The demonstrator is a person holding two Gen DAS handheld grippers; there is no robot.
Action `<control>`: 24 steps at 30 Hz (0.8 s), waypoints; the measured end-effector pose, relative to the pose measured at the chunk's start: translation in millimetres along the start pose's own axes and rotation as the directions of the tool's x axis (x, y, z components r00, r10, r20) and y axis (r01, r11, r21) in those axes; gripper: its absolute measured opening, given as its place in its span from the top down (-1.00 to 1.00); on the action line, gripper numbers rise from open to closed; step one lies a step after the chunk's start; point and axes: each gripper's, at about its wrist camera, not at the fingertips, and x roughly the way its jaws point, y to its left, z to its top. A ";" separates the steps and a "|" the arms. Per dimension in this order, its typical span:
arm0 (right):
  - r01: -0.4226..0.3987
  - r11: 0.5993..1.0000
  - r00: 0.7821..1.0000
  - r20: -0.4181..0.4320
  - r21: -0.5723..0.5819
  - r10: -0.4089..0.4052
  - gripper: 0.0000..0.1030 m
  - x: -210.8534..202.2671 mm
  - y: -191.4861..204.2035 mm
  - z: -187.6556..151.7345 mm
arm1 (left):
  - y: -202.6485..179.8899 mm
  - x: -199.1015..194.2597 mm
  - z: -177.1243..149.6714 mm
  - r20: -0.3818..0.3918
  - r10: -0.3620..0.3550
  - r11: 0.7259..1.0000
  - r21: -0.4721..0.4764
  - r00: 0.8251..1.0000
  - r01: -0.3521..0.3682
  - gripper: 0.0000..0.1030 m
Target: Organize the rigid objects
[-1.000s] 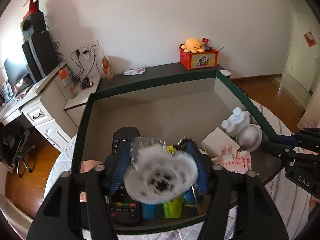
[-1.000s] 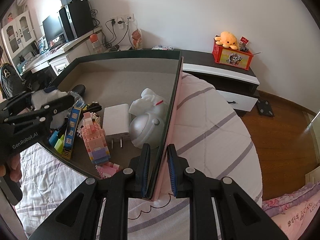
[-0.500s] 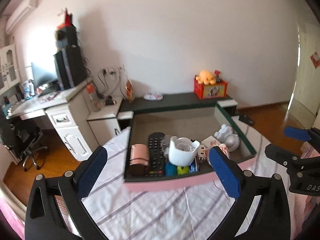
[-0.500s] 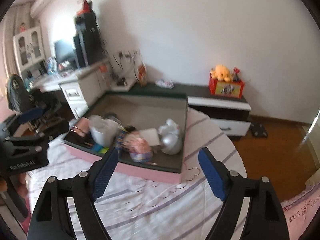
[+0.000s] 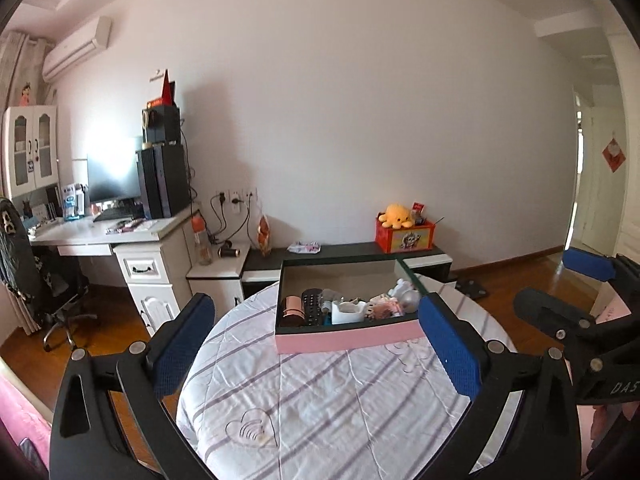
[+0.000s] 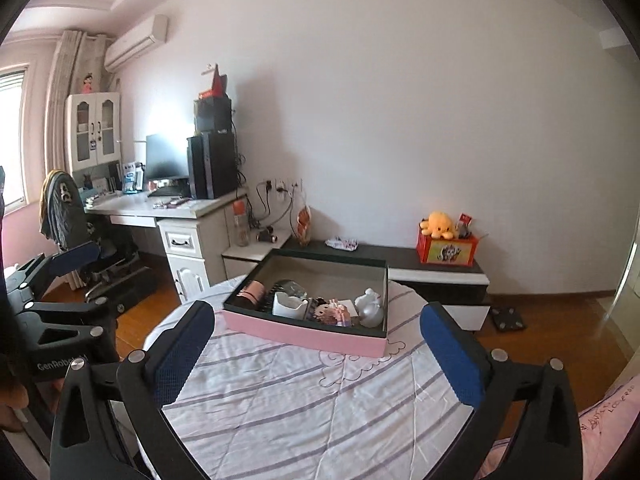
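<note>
Both grippers withdrawn, box [image 5: 348,338] seemingly filled

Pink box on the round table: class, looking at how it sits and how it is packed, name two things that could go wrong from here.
1. The pink box sits toward the far side of the table; a push away from the cameras might slide it off.
2. The white cup, block figure and silver ball crowd the near wall, so adding items could topple them.

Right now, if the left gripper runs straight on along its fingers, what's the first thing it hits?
Probably the pink box on the striped bedspread: it sits dead ahead between the left gripper's open, empty jaws. Depth is unclear; it might meet the bedspread first.
</note>
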 end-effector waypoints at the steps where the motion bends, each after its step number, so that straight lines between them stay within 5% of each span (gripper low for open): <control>1: 0.000 1.000 1.000 0.008 -0.005 0.000 -1.00 -7.9 4.4 -0.3 | -2.4 -8.4 0.2 0.013 -0.004 1.000 0.002 1.000 0.004 -1.00; 12: 0.020 0.999 0.989 0.145 -0.043 -0.013 -1.00 -91.3 34.0 1.5 | -7.3 -102.4 5.4 0.184 0.060 0.998 0.015 0.981 -0.064 -1.00; 24: 0.054 0.996 0.963 0.268 -0.068 -0.034 -1.00 -153.8 54.9 2.5 | -9.2 -155.6 8.4 0.285 0.081 0.996 0.011 0.955 -0.088 -1.00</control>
